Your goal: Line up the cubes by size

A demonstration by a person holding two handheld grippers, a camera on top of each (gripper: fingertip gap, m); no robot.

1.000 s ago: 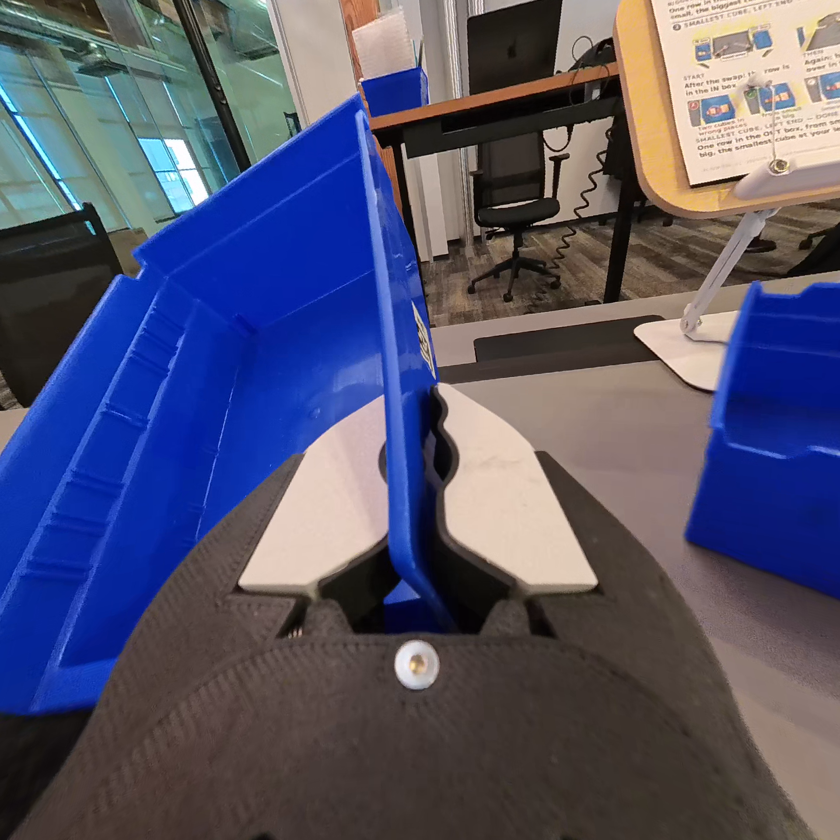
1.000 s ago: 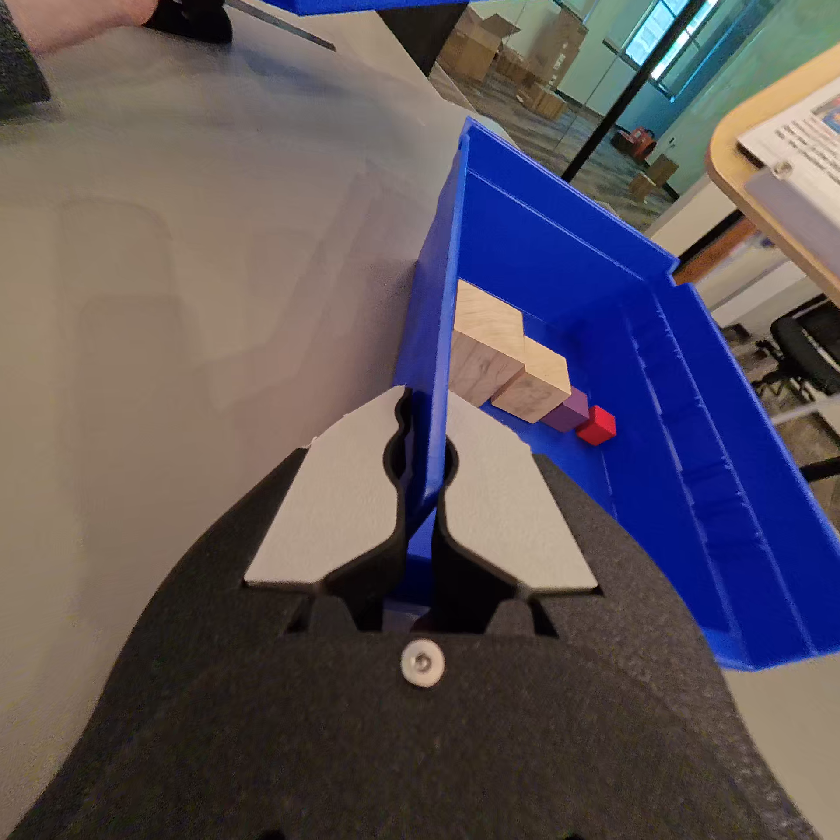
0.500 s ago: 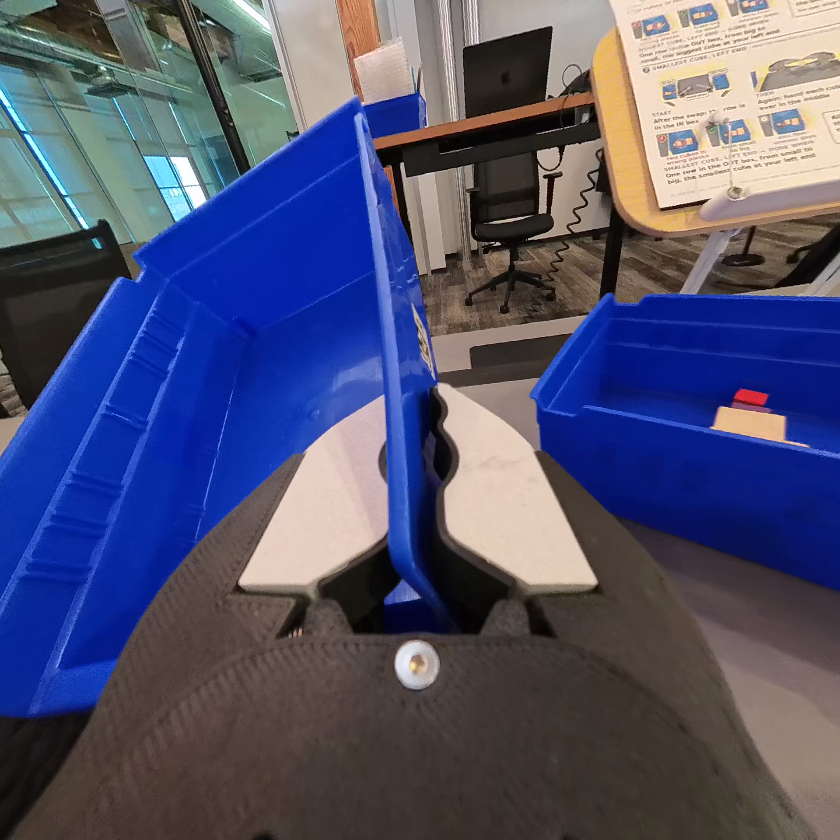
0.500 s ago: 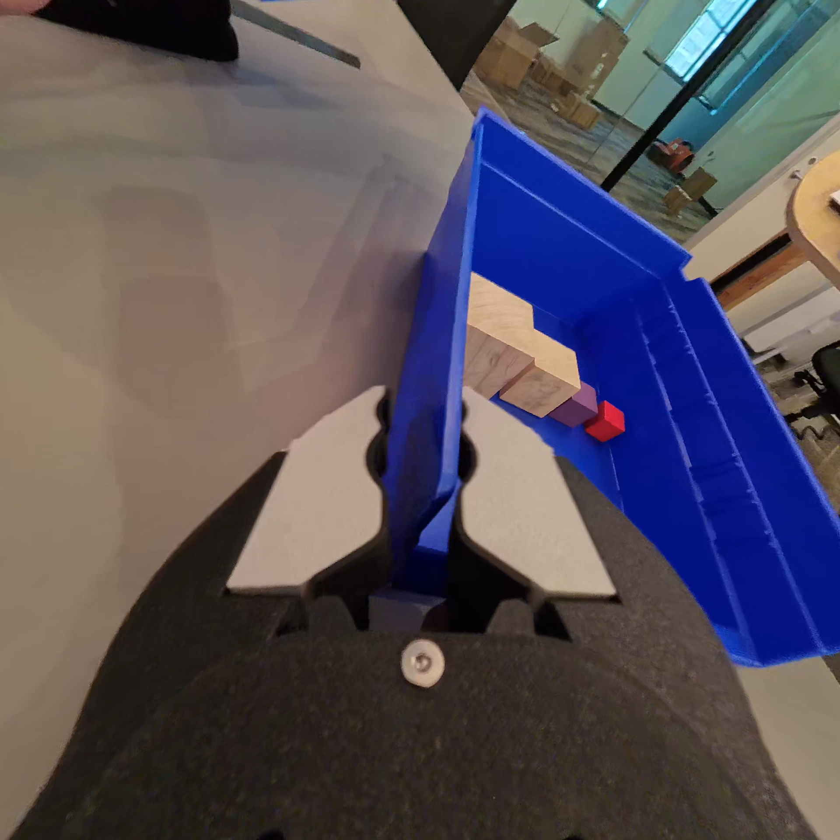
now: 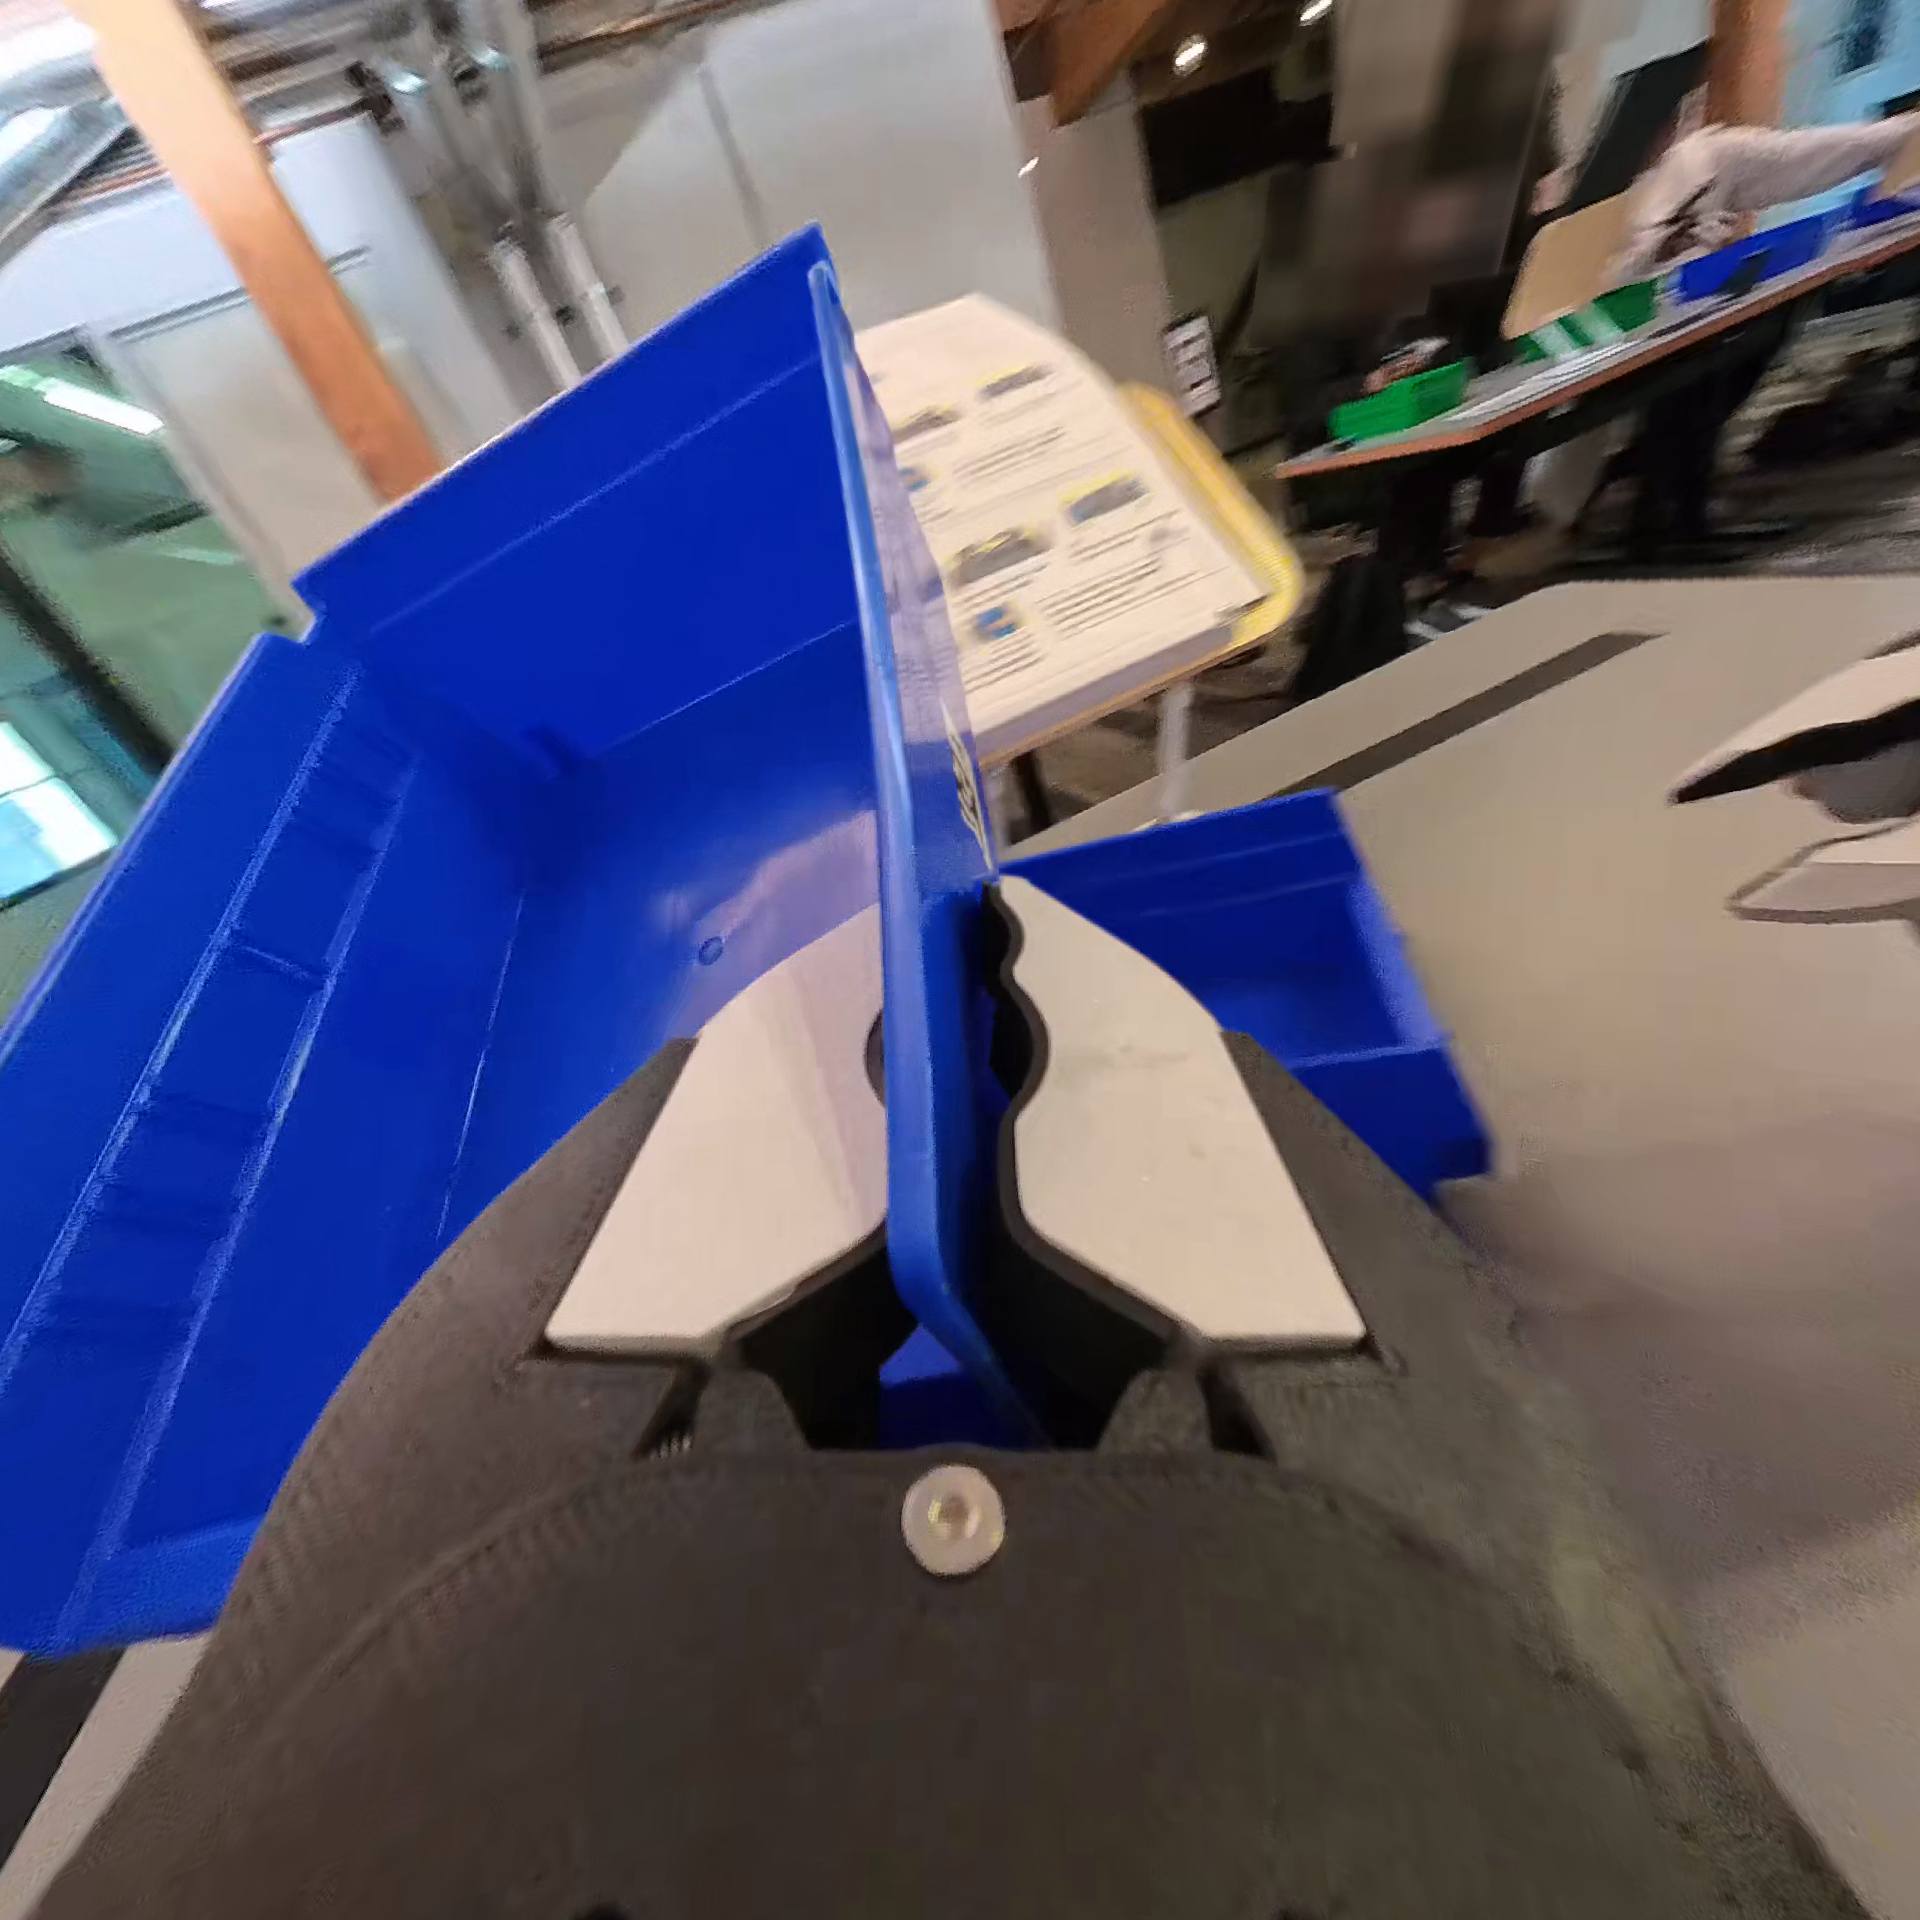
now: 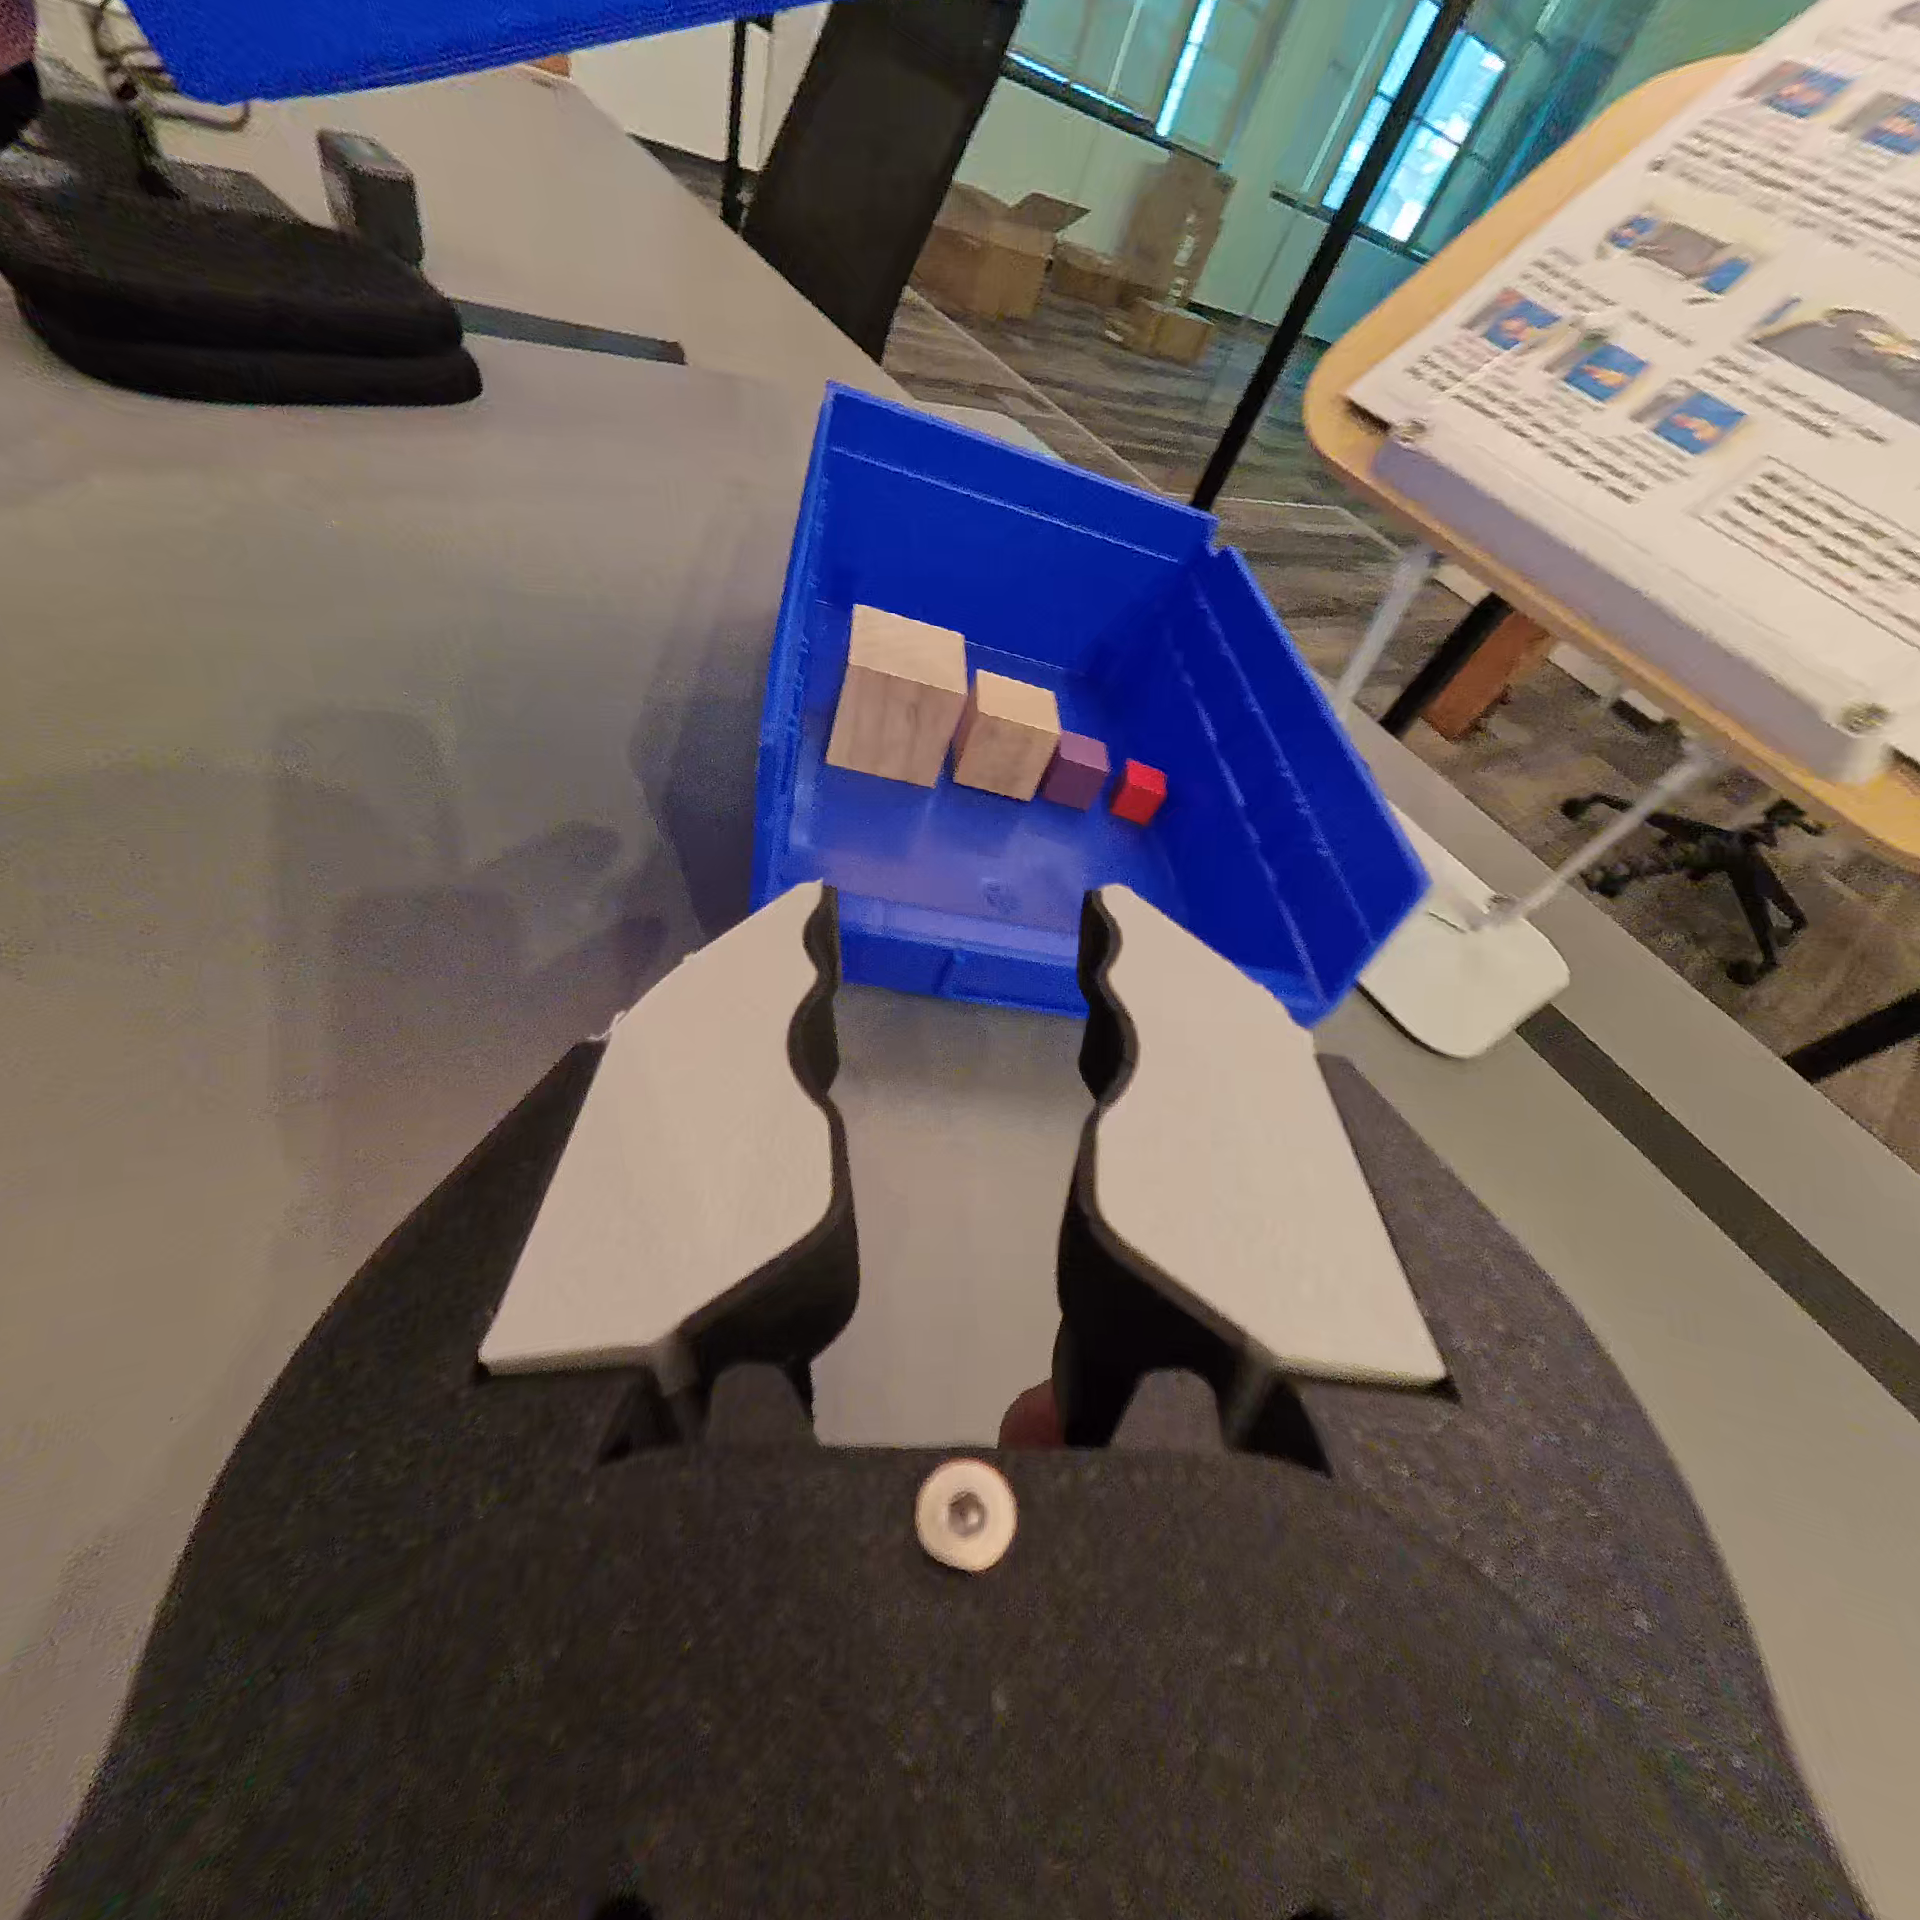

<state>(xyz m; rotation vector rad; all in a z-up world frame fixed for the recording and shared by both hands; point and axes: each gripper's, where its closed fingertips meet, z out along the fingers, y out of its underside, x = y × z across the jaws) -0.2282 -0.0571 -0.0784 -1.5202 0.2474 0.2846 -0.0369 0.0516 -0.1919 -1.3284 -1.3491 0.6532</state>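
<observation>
Right wrist view: four cubes stand in a row on the floor of a blue bin (image 6: pixel 1278 727) resting on the grey surface (image 6: pixel 364 675). From left to right they shrink: a big wooden cube (image 6: pixel 899 694), a smaller wooden cube (image 6: pixel 1006 734), a purple cube (image 6: pixel 1077 769), then a tiny red cube (image 6: pixel 1139 792) standing slightly apart. The right tongs (image 6: pixel 956 935) gape wide with nothing between them but bare surface; the bin sits just beyond their tips, the cubes farther in. Left wrist view: the left tongs (image 5: pixel 940 914) are clamped on the side wall of a second bin (image 5: pixel 468 935), lifted and tilted.
</observation>
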